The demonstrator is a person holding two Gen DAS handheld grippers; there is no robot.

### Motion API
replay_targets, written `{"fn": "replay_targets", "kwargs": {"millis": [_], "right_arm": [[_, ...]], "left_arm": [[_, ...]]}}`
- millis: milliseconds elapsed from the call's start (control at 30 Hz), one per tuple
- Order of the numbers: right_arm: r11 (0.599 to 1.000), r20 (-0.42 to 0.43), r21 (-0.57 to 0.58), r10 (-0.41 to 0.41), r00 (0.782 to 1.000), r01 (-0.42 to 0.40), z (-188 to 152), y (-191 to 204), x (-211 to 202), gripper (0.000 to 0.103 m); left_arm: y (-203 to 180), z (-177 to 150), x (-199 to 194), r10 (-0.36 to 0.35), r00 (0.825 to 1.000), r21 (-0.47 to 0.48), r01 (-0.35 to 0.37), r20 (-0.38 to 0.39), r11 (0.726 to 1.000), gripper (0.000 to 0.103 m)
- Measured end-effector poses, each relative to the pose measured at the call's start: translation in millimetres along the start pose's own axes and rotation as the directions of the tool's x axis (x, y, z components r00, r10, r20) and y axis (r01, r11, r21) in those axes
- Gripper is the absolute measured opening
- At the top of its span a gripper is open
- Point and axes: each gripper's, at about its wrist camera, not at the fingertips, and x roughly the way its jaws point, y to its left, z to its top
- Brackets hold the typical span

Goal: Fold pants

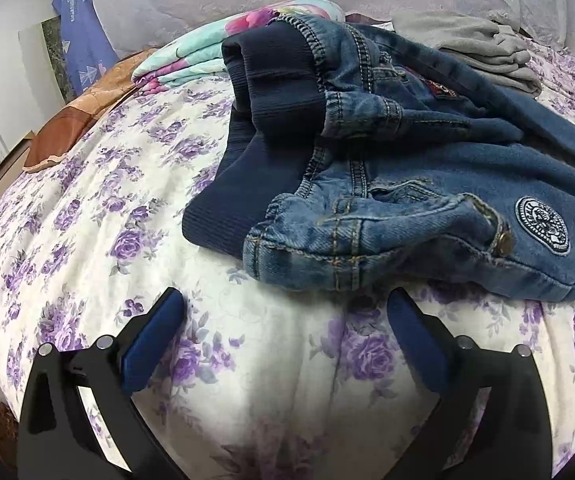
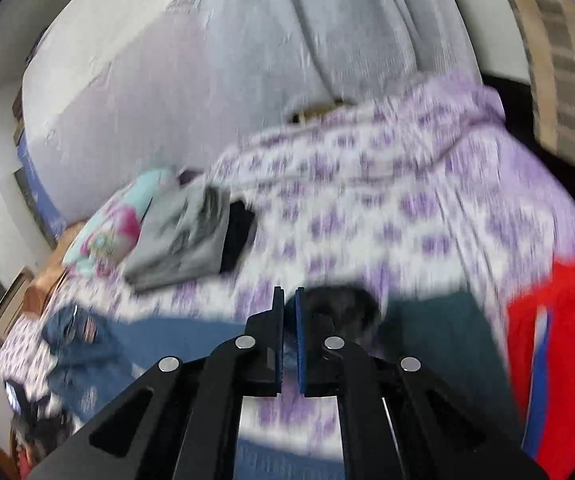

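One jeans (image 1: 427, 196) at 1 o'clock; my left tongs (image 1: 285, 312) spread, right tongs (image 2: 288, 300) pressed together, view blurred.

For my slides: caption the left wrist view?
Open left hand-held gripper hovers before crumpled jeans on floral bedspread.

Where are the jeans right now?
In the left wrist view, the jeans lie crumpled on the floral bedsheet, just beyond the open left tongs.
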Motion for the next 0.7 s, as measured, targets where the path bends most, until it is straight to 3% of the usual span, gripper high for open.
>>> {"fn": "replay_targets", "kwargs": {"millis": [67, 167, 233, 267, 300, 333, 367, 500, 633, 667, 700], "right_arm": [[0.997, 0.012, 0.058, -0.042, 0.999, 0.041, 21, -15, 22, 0.005], [0.981, -0.047, 0.193, 0.028, 0.998, -0.018, 32, -38, 53, 0.005], [0.991, -0.08, 0.133, 0.022, 0.997, -0.011, 25, -31, 53, 0.009], [0.996, -0.077, 0.094, 0.009, 0.997, -0.002, 14, -25, 44, 0.025], [0.998, -0.065, 0.058, 0.0, 0.998, 0.004, -1, -20, 31, 0.066], [0.999, -0.039, 0.029, -0.016, 0.999, 0.017, -18, -17, 15, 0.081], [0.999, -0.005, 0.009, -0.046, 0.999, 0.046, -41, -18, -5, 0.091], [0.995, -0.106, 0.077, -0.054, 0.993, 0.063, -98, -46, -25, 0.091], [0.986, -0.228, 0.145, -0.041, 0.973, 0.075, -122, -69, 5, 0.084], [0.987, -0.246, 0.149, -0.024, 0.969, 0.063, -127, -67, 12, 0.073], [0.99, -0.264, 0.131, -0.017, 0.964, 0.053, -131, -61, 20, 0.051]], "left_arm": [[1, 0, 0, 0.005, 1.0, -0.001, -0.005, 0.003, 1.0, 0.099], [6, 1, 1, -0.007, 1.0, -0.019, 0.007, 0.002, 1.0, 0.099], [7, 1, 1, -0.008, 1.0, -0.02, 0.008, -0.002, 1.0, 0.099], [7, 1, 1, -0.005, 1.0, -0.017, 0.005, 0.001, 1.0, 0.099], [7, 1, 0, -0.003, 1.0, -0.015, 0.003, 0.004, 1.0, 0.099], [7, 1, 0, -0.004, 1.0, -0.016, 0.004, 0.006, 1.0, 0.099], [8, 1, 0, -0.009, 1.0, -0.021, 0.009, 0.006, 1.0, 0.099], [8, 0, 0, -0.014, 1.0, -0.019, 0.014, 0.007, 1.0, 0.099], [6, 1, 1, -0.012, 1.0, -0.017, 0.013, 0.007, 1.0, 0.099], [7, 1, 1, -0.013, 1.0, -0.018, 0.013, 0.008, 1.0, 0.099], [6, 1, 0, -0.013, 1.0, -0.019, 0.013, 0.008, 1.0, 0.099]]}}
